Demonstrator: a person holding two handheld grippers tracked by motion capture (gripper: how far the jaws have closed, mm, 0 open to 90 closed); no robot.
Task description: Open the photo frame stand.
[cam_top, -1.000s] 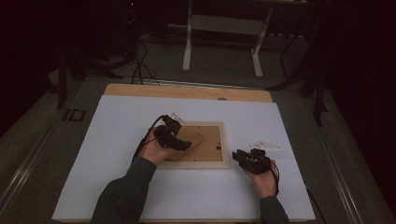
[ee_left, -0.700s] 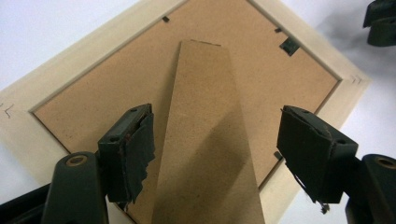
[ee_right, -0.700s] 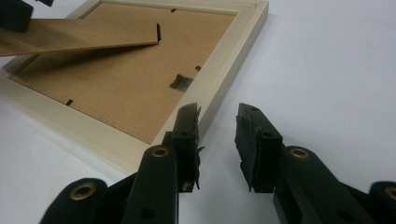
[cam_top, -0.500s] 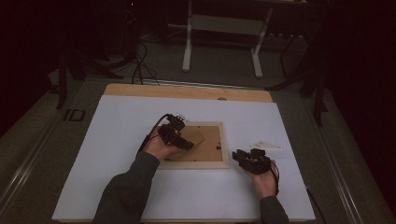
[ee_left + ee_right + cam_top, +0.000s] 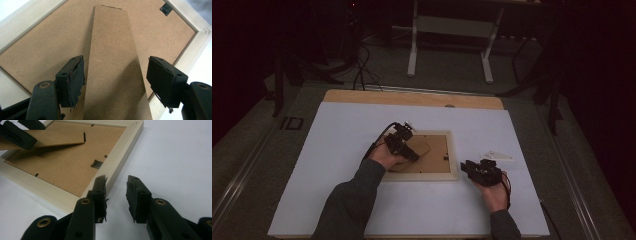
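Note:
A light wooden picture frame [image 5: 453, 176] lies face down on the white table cover, its brown backing board [image 5: 47, 47] upward. The backing's brown stand leg [image 5: 115, 62] is tilted up off the board [image 5: 57, 138]. My left gripper [image 5: 404, 146] hovers over the frame's left half, open, its jaws straddling the stand leg [image 5: 115, 75] with a thin gap on each side. My right gripper [image 5: 479, 171] rests on the cover beside the frame's near right corner [image 5: 116, 195], jaws a little apart with nothing between them. A black clip [image 5: 165, 8] sits by one corner of the backing.
A small flat white piece [image 5: 497, 156] lies on the cover just beyond my right gripper. A bare wooden strip of the table [image 5: 412, 97] runs along the far edge. Dark floor, cables and a white stand [image 5: 449, 30] lie beyond.
My left gripper has shifted a little right and forward over the frame's backing, onto the stand leg. The right gripper has stayed where it was.

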